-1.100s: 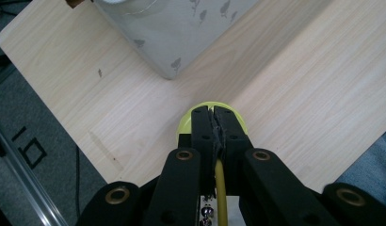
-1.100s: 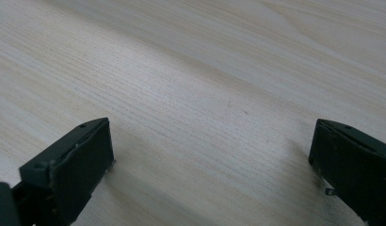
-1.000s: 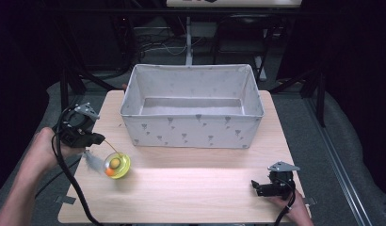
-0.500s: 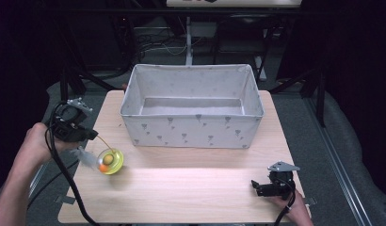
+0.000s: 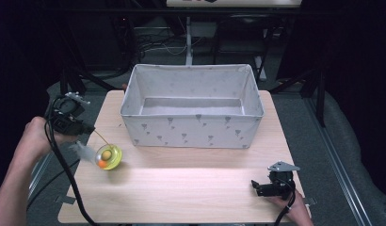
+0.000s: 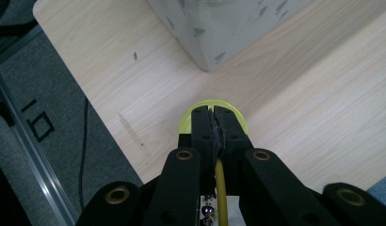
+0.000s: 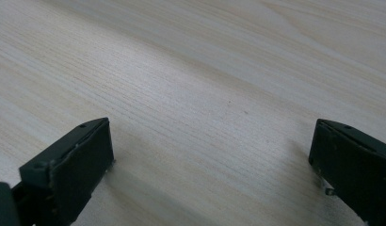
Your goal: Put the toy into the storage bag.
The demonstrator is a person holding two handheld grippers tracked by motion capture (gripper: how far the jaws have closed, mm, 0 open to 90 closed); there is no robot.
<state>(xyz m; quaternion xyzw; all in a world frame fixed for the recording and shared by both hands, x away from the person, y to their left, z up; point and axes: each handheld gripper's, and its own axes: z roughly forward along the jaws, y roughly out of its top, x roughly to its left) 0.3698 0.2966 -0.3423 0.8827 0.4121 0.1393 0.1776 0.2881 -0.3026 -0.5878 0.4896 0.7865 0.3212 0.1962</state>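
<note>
A see-through yellow ball (image 5: 108, 157) with small orange balls inside sits at the end of a thin yellow stick (image 5: 100, 136), over the left part of the table; a pale feather (image 5: 84, 151) hangs beside it. My left gripper (image 5: 90, 128) is shut on the stick, up and to the left of the ball. In the left gripper view the gripper (image 6: 213, 110) has its jaws pressed together on the stick (image 6: 220, 188), and the yellow ball (image 6: 184, 123) peeks out behind them. I cannot tell whether the ball touches the wood. My right gripper (image 5: 254, 186) rests open at the front right; in the right gripper view it (image 7: 210, 141) holds nothing.
A large grey-white fabric box (image 5: 191, 127) with a small dark pattern stands open at the back middle of the wooden table (image 5: 181, 188); its corner (image 6: 219, 28) is just beyond the ball. The table's left edge and the grey floor (image 6: 40, 141) lie close by.
My left gripper has moved left, away from the box, carrying the stick and the yellow ball with it. The right gripper has stayed put.
</note>
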